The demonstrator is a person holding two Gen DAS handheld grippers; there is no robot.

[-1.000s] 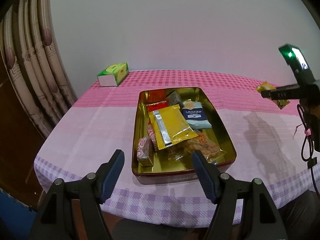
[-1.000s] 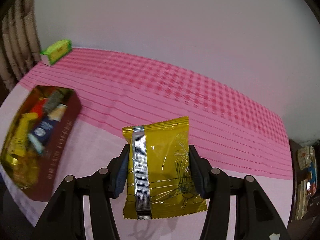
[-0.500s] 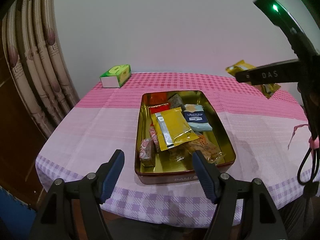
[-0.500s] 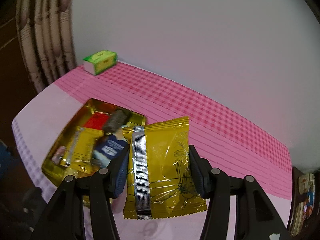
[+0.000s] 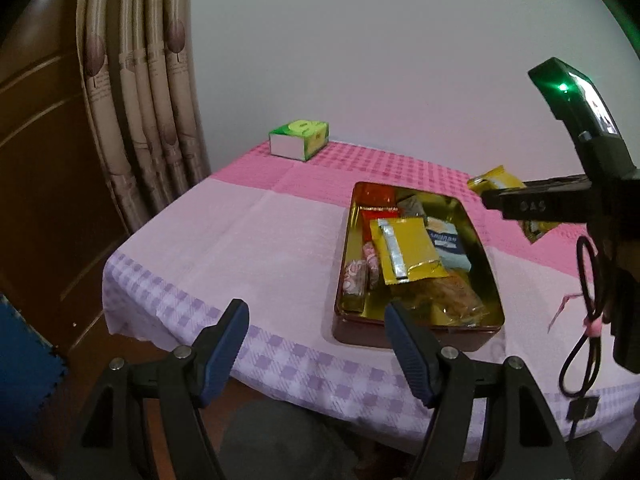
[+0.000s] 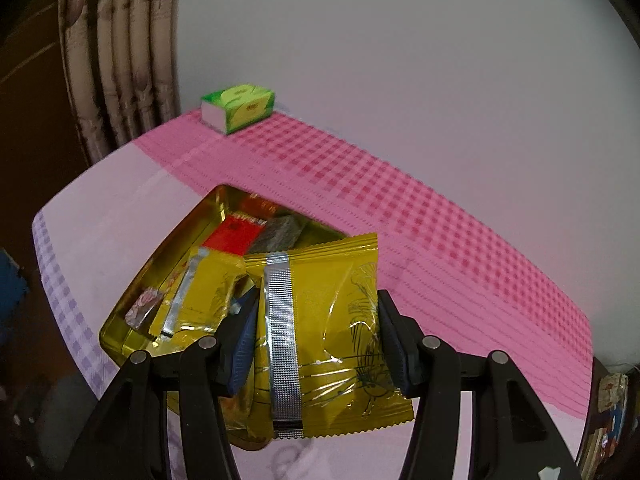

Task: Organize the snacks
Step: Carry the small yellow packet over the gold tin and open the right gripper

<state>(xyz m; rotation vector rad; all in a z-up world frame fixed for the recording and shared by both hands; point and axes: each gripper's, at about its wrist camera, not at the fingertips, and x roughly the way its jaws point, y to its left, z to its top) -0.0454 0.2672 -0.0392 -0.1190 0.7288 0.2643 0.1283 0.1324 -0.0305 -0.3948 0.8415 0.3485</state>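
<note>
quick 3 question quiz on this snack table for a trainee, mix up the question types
1. True or false: the right gripper has its jaws shut on a yellow snack packet.
2. Which sits at the far corner of the table? A) green tissue box B) red mug C) glass bottle
3. Fill in: nothing is between the jaws of the ___ gripper, which are open near the gold tin of snacks.

Key: 1 true; 2 A; 3 left
</note>
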